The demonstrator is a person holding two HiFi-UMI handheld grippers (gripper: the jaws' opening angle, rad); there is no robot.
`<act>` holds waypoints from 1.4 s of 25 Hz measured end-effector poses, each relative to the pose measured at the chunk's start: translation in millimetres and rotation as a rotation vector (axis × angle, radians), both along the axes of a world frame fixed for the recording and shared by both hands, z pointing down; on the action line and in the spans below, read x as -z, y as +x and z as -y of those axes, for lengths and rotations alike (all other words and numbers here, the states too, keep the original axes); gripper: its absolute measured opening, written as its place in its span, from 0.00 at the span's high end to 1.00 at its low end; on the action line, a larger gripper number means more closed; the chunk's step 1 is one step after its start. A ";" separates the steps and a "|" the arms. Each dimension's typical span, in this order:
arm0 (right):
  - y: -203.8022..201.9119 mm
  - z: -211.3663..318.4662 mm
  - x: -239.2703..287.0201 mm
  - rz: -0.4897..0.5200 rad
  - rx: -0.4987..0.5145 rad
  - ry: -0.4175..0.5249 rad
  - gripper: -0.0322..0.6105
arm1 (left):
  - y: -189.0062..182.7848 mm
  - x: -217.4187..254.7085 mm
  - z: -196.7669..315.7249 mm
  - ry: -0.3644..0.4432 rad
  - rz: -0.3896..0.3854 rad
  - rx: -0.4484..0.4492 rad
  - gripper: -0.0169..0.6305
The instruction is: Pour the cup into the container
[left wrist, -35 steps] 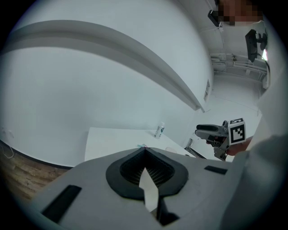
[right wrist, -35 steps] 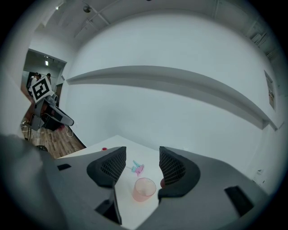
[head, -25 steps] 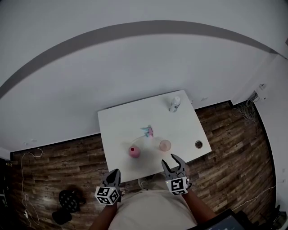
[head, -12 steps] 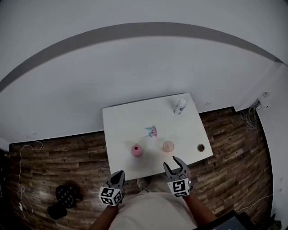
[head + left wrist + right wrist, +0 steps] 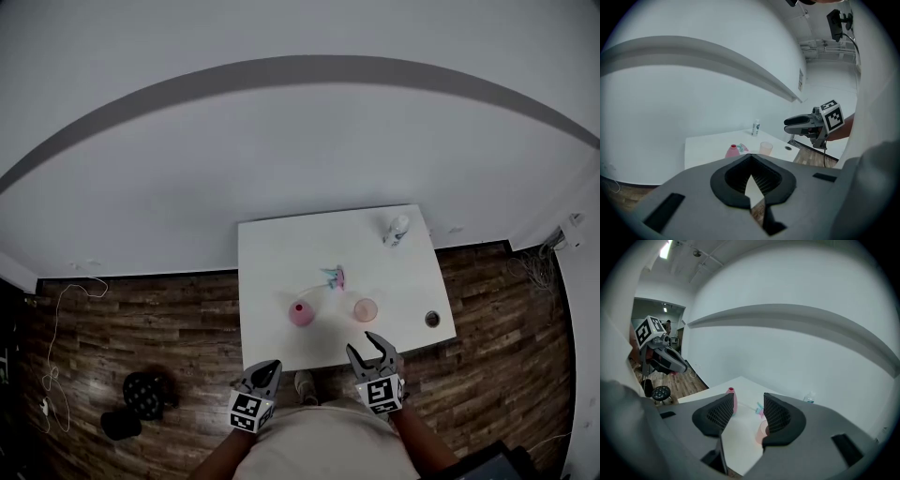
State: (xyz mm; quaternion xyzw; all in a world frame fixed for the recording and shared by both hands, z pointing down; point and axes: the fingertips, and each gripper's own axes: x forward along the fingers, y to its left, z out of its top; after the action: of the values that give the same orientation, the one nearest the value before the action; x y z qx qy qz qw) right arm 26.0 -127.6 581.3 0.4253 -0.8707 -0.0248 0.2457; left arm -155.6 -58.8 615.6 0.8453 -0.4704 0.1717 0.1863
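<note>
The translucent pink plastic cup (image 5: pixel 366 309) is seen upright on the white rectangular bench (image 5: pixel 281 253), a little ahead of the right gripper (image 5: pixel 364 344). This gripper's fingers (image 5: pixel 780 418) are spread apart with nothing gripped, and the cup is partly hidden behind one of them in the right gripper view. The rounded pink narrow-necked container (image 5: pixel 301 314) is placed to the cup's left, apart from it and ahead of the left gripper (image 5: pixel 268 367), whose fingers are pressed together on nothing near the bench's front edge.
</note>
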 end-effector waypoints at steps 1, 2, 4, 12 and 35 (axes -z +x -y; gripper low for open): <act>2.2 -3.1 -1.0 0.002 0.008 -0.011 0.63 | 4.3 1.6 -1.6 -0.003 -0.002 0.001 0.96; 6.2 -6.8 -2.3 0.003 0.015 -0.020 0.63 | 9.9 3.5 -3.6 -0.009 -0.006 0.001 0.96; 19.1 -15.2 -3.0 0.005 0.020 -0.031 0.63 | 24.3 6.9 -8.1 -0.017 -0.013 -0.002 0.96; 98.4 -62.0 3.9 0.049 -0.034 -0.040 0.63 | 101.4 7.7 -44.7 -0.030 -0.004 -0.058 0.96; 202.2 -227.0 79.4 0.244 0.066 0.001 0.63 | 189.3 33.0 -214.8 -0.059 -0.157 0.217 0.96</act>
State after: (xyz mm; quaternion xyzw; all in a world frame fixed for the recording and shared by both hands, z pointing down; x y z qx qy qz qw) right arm 228.2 99.4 501.8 0.3963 -0.9077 0.0185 0.1369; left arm 33.7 156.1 582.6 0.7946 -0.5377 0.0974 0.2646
